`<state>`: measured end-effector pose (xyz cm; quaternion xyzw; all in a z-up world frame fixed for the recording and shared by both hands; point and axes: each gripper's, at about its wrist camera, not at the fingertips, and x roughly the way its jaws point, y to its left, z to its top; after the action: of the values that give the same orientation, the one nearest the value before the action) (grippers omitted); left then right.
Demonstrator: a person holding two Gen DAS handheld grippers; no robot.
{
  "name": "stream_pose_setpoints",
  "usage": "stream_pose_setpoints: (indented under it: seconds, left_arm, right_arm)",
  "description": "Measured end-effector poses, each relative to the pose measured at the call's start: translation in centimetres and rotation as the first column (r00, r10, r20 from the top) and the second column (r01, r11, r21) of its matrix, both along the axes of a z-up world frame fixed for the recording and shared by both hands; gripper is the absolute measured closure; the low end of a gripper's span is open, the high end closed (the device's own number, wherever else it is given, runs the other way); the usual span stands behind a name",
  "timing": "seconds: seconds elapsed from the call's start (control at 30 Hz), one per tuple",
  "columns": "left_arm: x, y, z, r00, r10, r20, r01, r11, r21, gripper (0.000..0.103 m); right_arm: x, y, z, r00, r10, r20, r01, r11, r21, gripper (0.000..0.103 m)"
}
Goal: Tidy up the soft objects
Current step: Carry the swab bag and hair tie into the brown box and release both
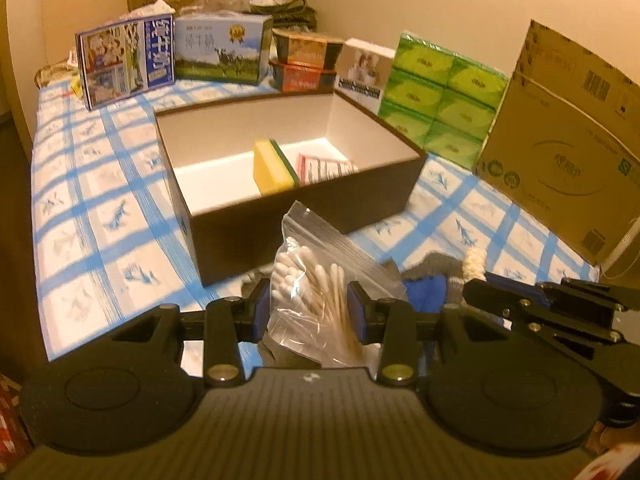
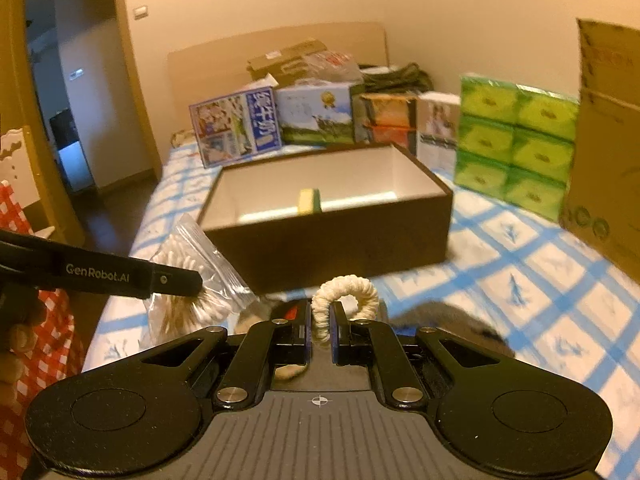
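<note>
1. The left gripper (image 1: 308, 300) is clenched on a clear bag of swabs (image 1: 320, 280); its jaws press the bag from both sides, held in the air just short of the box's near wall.
2. The right gripper (image 2: 322, 326) is clenched on a cream scrunchie (image 2: 344, 296), most of the loop standing free above the jaws.
3. The box (image 1: 304, 216) sits open on the checked bed (image 1: 100, 200), with a sponge (image 1: 274, 168) and a small red-printed pack (image 1: 326, 166) already inside, toward the right half.
4. To do this step well, I judge each hand should clear the near wall before going forward, since the bag hangs below the jaws and could catch the rim.
5. Aim for the bare floor left of the sponge, lower close, then let go one hand at a time.
</note>
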<state>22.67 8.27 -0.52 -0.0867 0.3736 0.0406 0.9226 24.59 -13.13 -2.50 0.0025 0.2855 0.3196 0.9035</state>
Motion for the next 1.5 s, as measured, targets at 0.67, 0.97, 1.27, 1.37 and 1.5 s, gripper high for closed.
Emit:
stream_pose_setpoints:
  seconds: [0.67, 0.97, 1.27, 1.37, 1.5]
  left_arm:
    - [10.2, 6.2, 3.5, 0.998, 0.029, 0.063, -0.037, 0.992, 0.121, 0.067]
    - [15.7, 8.8, 1.7, 0.999, 0.047, -0.011, -0.044, 0.985, 0.168, 0.067]
    - [19.3, 10.4, -0.5, 0.994, 0.053, -0.094, -0.036, 0.985, 0.169, 0.066]
    - [20.2, 10.6, -1.3, 0.992, 0.056, -0.116, -0.034, 0.982, 0.185, 0.066]
    - [21.1, 11.0, -2.1, 0.988, 0.057, -0.141, -0.03, 0.982, 0.185, 0.066]
  right_arm:
    - [11.7, 6.2, 4.3, 0.993, 0.085, 0.087, -0.088, 0.996, 0.033, 0.094]
    - [18.2, 7.8, 3.2, 0.996, 0.088, 0.022, -0.088, 0.996, -0.002, 0.094]
    - [23.1, 9.1, 0.6, 0.995, 0.084, -0.06, -0.089, 0.994, -0.069, 0.094]
    - [24.2, 9.2, -0.3, 0.994, 0.076, -0.083, -0.082, 0.993, -0.08, 0.094]
    - [25.3, 9.1, -1.0, 0.993, 0.068, -0.101, -0.077, 0.993, -0.088, 0.094]
